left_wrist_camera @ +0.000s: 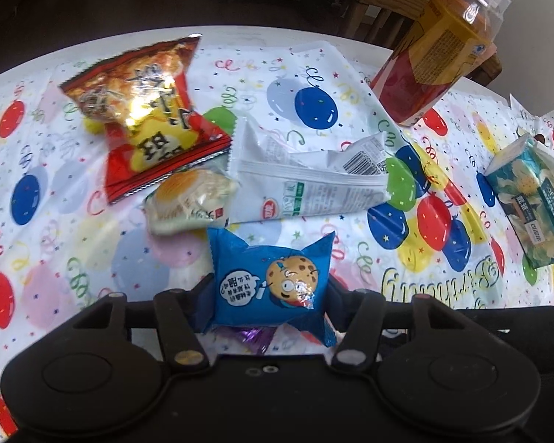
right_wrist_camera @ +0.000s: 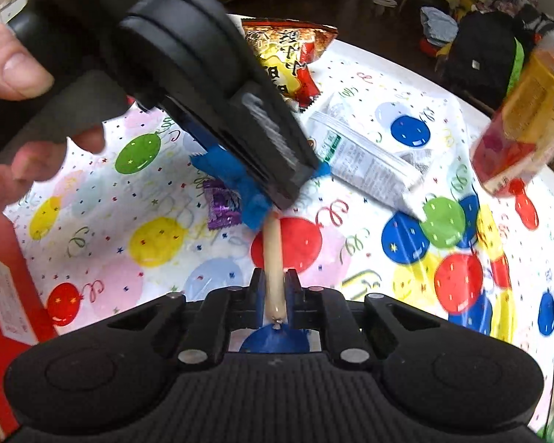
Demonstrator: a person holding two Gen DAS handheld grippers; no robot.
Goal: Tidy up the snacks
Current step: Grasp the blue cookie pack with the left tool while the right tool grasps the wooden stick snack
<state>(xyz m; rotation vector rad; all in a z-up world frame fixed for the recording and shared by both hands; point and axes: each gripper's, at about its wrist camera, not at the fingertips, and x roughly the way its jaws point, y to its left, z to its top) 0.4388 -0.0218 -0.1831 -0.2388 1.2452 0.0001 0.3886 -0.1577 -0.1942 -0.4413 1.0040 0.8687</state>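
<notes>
left gripper (left_wrist_camera: 271,291) jaws clamped on blue cookie packet (left_wrist_camera: 273,284), right gripper (right_wrist_camera: 275,288) jaws narrow — pinching sausage stick (right_wrist_camera: 274,258)

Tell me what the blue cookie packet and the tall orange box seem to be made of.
Blue cookie packet: thin glossy plastic film, judging by its glare spots and crimped ends. Tall orange box: seemingly printed card inside a clear stiff plastic cover that catches the light.

Left gripper (left_wrist_camera: 271,288) fingers (left_wrist_camera: 203,295) clamp blue cookie packet (left_wrist_camera: 273,284) above tablecloth (left_wrist_camera: 92,243).
</notes>
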